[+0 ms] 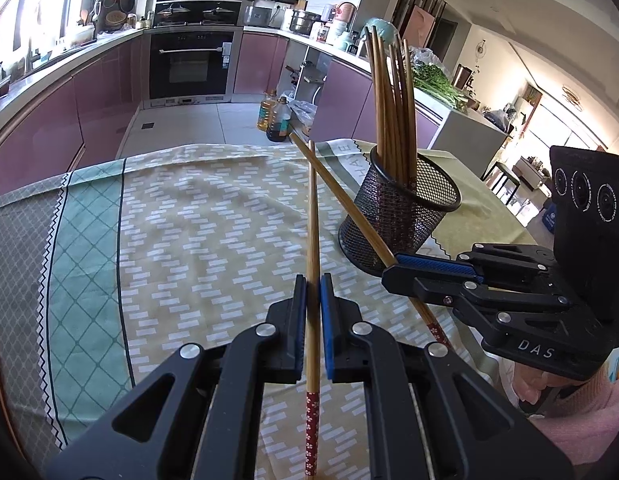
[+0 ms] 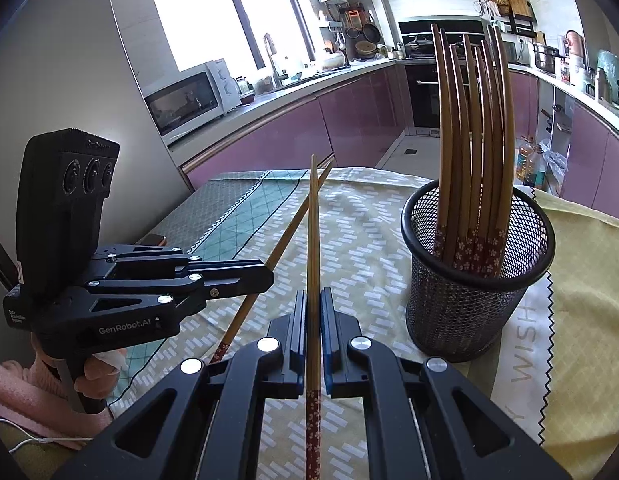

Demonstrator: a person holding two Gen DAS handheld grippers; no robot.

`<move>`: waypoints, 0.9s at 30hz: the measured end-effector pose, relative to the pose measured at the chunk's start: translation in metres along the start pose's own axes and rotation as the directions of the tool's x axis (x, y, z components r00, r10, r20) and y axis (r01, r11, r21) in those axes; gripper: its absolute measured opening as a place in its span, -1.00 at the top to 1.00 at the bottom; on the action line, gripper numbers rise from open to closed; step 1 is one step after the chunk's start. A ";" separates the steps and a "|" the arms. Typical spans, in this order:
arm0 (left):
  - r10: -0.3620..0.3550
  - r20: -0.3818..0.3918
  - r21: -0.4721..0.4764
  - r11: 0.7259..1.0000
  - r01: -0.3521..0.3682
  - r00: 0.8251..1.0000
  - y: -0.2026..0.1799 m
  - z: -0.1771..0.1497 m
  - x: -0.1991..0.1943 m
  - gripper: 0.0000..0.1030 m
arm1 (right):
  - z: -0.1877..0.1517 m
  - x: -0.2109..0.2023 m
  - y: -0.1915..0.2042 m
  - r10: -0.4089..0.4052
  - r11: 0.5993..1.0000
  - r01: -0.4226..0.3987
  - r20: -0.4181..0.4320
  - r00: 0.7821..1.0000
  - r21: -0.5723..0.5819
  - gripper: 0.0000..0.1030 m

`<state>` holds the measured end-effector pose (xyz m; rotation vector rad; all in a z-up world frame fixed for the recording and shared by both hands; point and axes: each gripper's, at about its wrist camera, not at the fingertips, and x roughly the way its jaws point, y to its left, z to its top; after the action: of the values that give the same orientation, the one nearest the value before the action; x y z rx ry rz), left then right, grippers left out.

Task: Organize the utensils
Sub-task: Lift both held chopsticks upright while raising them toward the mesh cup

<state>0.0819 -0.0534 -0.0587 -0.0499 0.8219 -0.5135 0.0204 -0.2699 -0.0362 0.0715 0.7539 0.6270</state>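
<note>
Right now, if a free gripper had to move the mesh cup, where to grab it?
Pinch the mesh cup at its rim on the near side, from above: the chopsticks inside lean toward the far wall, leaving that arc clear, and the round body looks too wide for the jaws.

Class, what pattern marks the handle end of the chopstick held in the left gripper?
Dark red with small white flowers on the chopstick, clearest in the left wrist view.

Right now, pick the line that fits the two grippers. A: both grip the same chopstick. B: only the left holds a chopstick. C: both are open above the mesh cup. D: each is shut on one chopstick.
D: the left gripper clamps one chopstick, the right gripper clamps another chopstick, and the two shafts cross beside the mesh cup.
</note>
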 end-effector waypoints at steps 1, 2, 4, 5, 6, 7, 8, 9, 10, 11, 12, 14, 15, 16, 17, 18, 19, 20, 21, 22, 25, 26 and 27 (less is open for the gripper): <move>-0.001 0.001 0.001 1.000 0.001 1.000 -0.001 0.000 0.000 0.85 | 0.000 0.000 0.000 0.000 1.000 0.000 0.000 1.000 -0.002 0.89; -0.004 0.001 0.002 1.000 0.004 1.000 -0.002 0.000 0.000 0.85 | 0.000 0.000 0.000 0.002 1.000 -0.002 -0.001 1.000 -0.002 0.89; -0.006 0.002 0.004 1.000 0.006 1.000 -0.003 0.000 -0.002 0.85 | 0.000 0.000 0.001 0.004 1.000 -0.004 0.000 1.000 -0.004 0.89; -0.008 0.002 0.004 1.000 0.008 1.000 -0.004 0.000 -0.002 0.85 | 0.000 -0.001 0.002 0.004 1.000 -0.004 0.001 1.000 -0.005 0.89; -0.010 0.002 0.004 1.000 0.010 1.000 -0.004 0.000 -0.003 0.85 | 0.000 -0.001 0.002 0.003 1.000 -0.003 0.002 1.000 -0.005 0.89; -0.013 0.002 0.002 1.000 0.013 1.000 -0.004 0.000 -0.003 0.85 | 0.001 -0.002 0.003 0.004 1.000 -0.004 0.004 1.000 -0.005 0.89; -0.017 0.002 0.000 1.000 0.017 1.000 -0.004 0.000 -0.004 0.85 | 0.000 -0.002 0.002 0.004 1.000 -0.004 0.005 1.000 -0.005 0.89; -0.019 0.003 0.000 1.000 0.019 1.000 -0.004 0.001 -0.004 0.85 | 0.000 -0.002 0.002 0.003 1.000 -0.003 0.006 1.000 -0.006 0.89; -0.018 0.004 0.002 1.000 0.018 1.000 -0.004 0.001 -0.004 0.85 | 0.000 -0.002 0.002 0.003 1.000 -0.003 0.007 1.000 -0.007 0.89; -0.018 0.006 0.003 1.000 0.018 1.000 -0.005 0.001 -0.005 0.85 | 0.000 -0.003 0.002 0.003 1.000 -0.003 0.008 1.000 -0.006 0.89; -0.020 0.007 0.004 1.000 0.020 1.000 -0.005 0.001 -0.005 0.85 | 0.000 -0.004 0.002 0.004 1.000 -0.004 0.011 1.000 -0.006 0.89; -0.022 0.010 0.005 1.000 0.022 1.000 -0.006 0.001 -0.006 0.85 | 0.001 -0.006 0.002 0.005 1.000 -0.005 0.018 1.000 -0.007 0.89; -0.024 0.012 0.004 1.000 0.024 1.000 -0.006 0.002 -0.007 0.85 | 0.002 -0.008 0.002 0.003 1.000 -0.003 0.024 1.000 -0.007 0.89; -0.026 0.015 0.005 1.000 0.026 1.000 -0.006 0.003 -0.007 0.85 | 0.001 -0.009 0.001 0.003 1.000 -0.003 0.028 1.000 -0.007 0.89; -0.029 0.017 0.006 1.000 0.029 0.999 -0.006 0.003 -0.008 0.85 | 0.002 -0.011 0.000 0.001 1.000 0.000 0.033 0.999 -0.007 0.89; -0.029 0.020 0.006 1.000 0.029 0.999 -0.006 0.004 -0.009 0.85 | 0.003 -0.013 -0.001 -0.002 1.000 0.002 0.038 0.999 -0.006 0.89; -0.031 0.022 0.007 1.000 0.031 0.999 -0.007 0.005 -0.009 0.85 | 0.003 -0.015 -0.001 -0.004 1.000 0.004 0.043 0.999 -0.005 0.89; -0.034 0.023 0.008 0.999 0.034 0.999 -0.007 0.005 -0.009 0.85 | 0.004 -0.016 -0.002 -0.006 1.000 0.006 0.047 0.999 -0.004 0.89; -0.036 0.024 0.008 0.999 0.036 0.999 -0.008 0.006 -0.011 0.85 | 0.005 -0.018 -0.002 -0.009 1.000 0.009 0.051 0.999 -0.004 0.89; -0.036 0.028 0.011 0.999 0.035 0.999 -0.009 0.006 -0.012 0.85 | 0.005 -0.019 -0.003 -0.011 1.000 0.011 0.056 0.998 -0.003 0.89; -0.040 0.033 0.015 0.999 0.039 0.999 -0.011 0.008 -0.013 0.85 | 0.007 -0.023 -0.004 -0.014 1.000 0.014 0.068 0.998 0.000 0.89; -0.041 0.035 0.016 0.999 0.040 0.999 -0.011 0.008 -0.014 0.85 | 0.007 -0.024 -0.004 -0.016 1.000 0.016 0.071 0.997 0.002 0.89; -0.042 0.038 0.017 0.999 0.041 0.998 -0.012 0.008 -0.014 0.85 | 0.007 -0.025 -0.004 -0.018 1.000 0.017 0.074 0.997 0.002 0.89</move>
<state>0.0748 -0.0585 -0.0403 -0.0618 0.7806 -0.5570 0.0135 -0.2861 -0.0163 0.0891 0.6826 0.6039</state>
